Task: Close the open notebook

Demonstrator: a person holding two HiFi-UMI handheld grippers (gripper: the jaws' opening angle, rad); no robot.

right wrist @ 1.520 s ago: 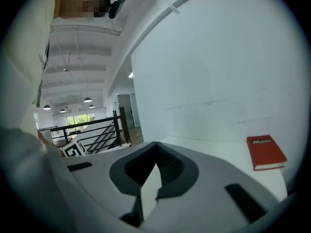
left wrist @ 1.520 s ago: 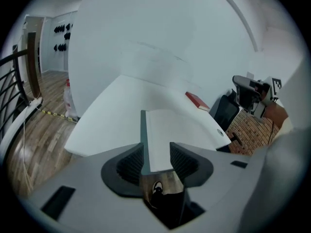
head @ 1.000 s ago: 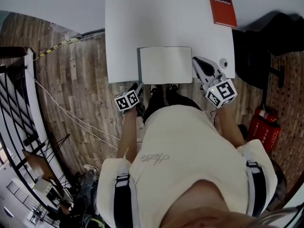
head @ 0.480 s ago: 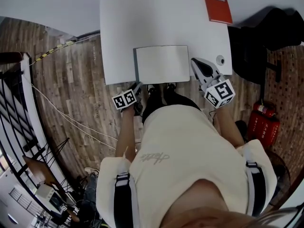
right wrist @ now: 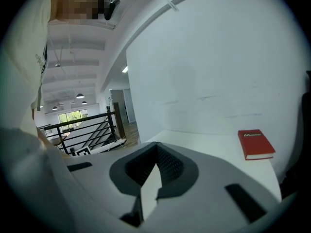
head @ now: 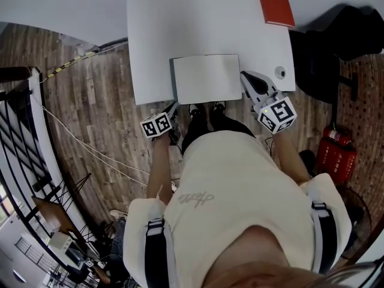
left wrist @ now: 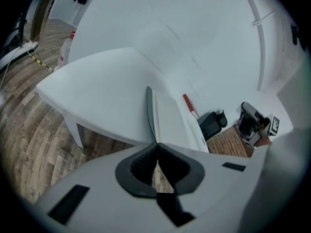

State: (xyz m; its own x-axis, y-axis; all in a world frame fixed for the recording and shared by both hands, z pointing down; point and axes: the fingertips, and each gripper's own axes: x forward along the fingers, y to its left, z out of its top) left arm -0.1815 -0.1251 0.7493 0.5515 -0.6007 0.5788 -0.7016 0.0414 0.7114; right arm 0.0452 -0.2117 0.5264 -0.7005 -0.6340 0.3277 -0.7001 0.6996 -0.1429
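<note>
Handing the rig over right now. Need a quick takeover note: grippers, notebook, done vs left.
Left gripper: jaws shut, empty, off the table's near edge, pointing at the notebook's near left corner.
Right gripper: jaws shut, nothing clearly held, just beside the notebook's right edge.
Notebook: flat at the near edge of the white table, dark edge at its left. No centre fold or raised page shows, so it looks shut.
Red book: far right corner of the table, apart from both grippers.
Done: the closing, as far as can be seen.
Left: probably only confirming the cover lies flat.
</note>
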